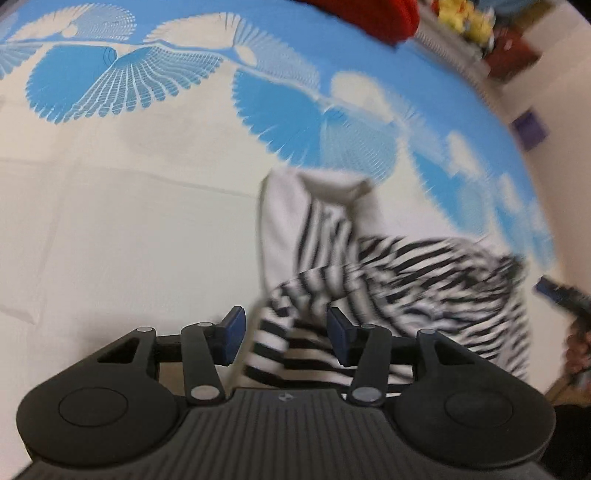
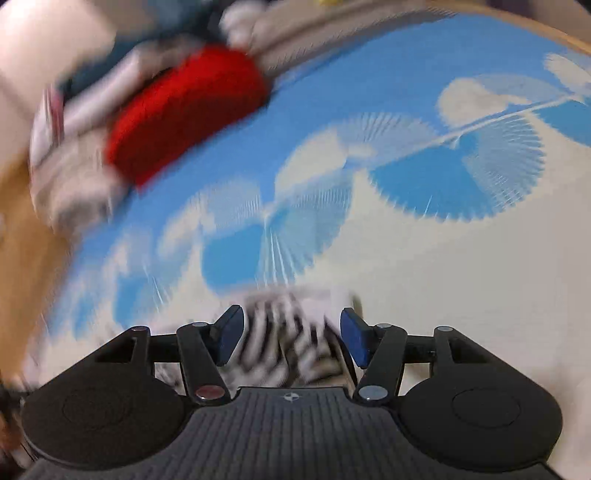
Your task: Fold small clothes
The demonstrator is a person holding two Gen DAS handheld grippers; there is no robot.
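Observation:
A small black-and-white striped garment (image 1: 369,280) with a plain white part lies crumpled on the blue-and-white patterned cloth (image 1: 129,177). My left gripper (image 1: 286,338) is open, its blue pads on either side of the garment's near striped edge. In the right wrist view the same striped garment (image 2: 291,343) lies blurred between the open pads of my right gripper (image 2: 291,341). I cannot tell whether either gripper touches the fabric.
A red folded item (image 2: 184,110) and a pile of pale clothes (image 2: 74,155) lie at the far left of the patterned cloth (image 2: 443,258). The red item (image 1: 369,14) and yellow toys (image 1: 465,18) show at the far edge. A wooden surface (image 2: 26,258) borders the left.

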